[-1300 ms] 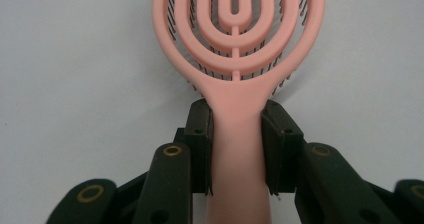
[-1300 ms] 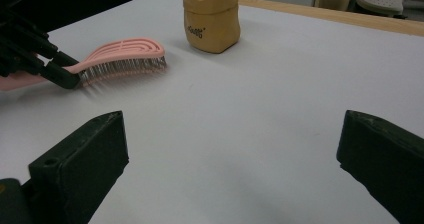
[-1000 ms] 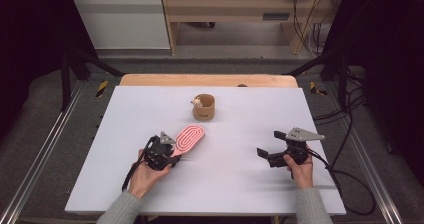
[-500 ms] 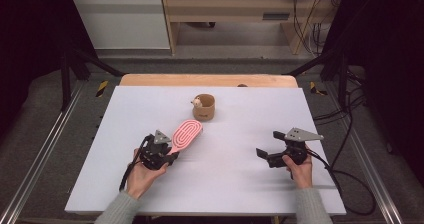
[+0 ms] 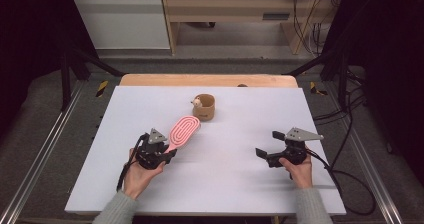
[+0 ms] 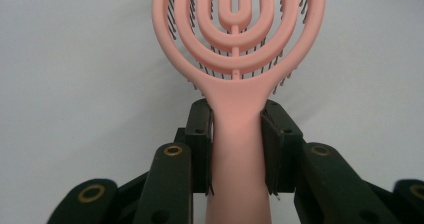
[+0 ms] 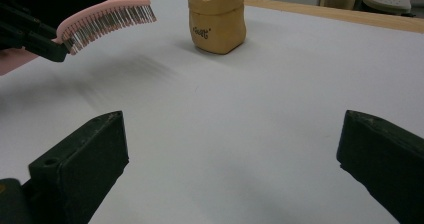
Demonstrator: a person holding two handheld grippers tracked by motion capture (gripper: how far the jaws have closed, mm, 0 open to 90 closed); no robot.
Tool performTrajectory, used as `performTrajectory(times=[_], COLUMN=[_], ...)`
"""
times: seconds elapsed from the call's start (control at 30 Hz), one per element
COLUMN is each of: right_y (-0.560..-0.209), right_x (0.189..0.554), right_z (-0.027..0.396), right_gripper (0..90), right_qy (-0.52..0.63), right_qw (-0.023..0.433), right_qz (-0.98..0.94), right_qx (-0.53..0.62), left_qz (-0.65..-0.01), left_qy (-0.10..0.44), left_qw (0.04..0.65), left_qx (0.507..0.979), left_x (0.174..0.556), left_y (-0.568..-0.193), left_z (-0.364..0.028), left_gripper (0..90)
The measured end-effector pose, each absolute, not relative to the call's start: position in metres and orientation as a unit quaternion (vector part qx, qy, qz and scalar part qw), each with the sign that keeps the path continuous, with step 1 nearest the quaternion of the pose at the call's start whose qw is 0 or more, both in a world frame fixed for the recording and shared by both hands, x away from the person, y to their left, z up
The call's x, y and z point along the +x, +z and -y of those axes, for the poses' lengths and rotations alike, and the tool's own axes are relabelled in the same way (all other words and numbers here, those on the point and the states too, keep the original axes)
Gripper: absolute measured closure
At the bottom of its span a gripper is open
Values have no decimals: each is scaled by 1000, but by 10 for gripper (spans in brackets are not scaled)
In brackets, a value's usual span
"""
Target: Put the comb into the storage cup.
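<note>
My left claw [image 5: 167, 155] is pinching the handle of the pink plastic hairbrush with looped oval head and dark bristles [image 5: 183, 131]; in the left gripper view both black pads [image 6: 199, 149] press flat on the handle just below the head. The brush is clear of the white surface [image 5: 240, 179], bristles facing down, as the right gripper view shows from its shadow beneath. Its head points up and away toward the small tan paper-like pouch with an open top [image 5: 204, 107], which stands upright near the far middle of the surface. The brush tip is near the pouch but apart from it.

My right claw [image 5: 267, 150] is spread wide and holds nothing; it rests low over the surface, well apart from the brush and the pouch.

Status, as I judge it: pick-up of the brush is complete and the grip looks centred. Remaining: carry the brush the short way to the pouch and set it in or beside it, then release.
</note>
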State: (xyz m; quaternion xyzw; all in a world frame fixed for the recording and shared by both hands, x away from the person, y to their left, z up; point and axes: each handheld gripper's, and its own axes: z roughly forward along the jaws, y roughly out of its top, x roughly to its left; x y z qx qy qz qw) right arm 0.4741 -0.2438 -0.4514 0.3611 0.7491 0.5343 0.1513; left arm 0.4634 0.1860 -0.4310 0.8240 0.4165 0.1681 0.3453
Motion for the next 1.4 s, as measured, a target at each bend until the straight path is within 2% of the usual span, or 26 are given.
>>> performTrajectory(times=[1.4], right_y=[-436], right_x=[469], right_z=[201], right_gripper=[5], right_qy=[564], right_qw=[137], right_qz=[-725], right_qx=[370], left_qz=[-397], left_qy=[195], left_qw=[366], left_qx=[819], left_x=[453], left_y=[-416], left_z=[-183], left_gripper=[687])
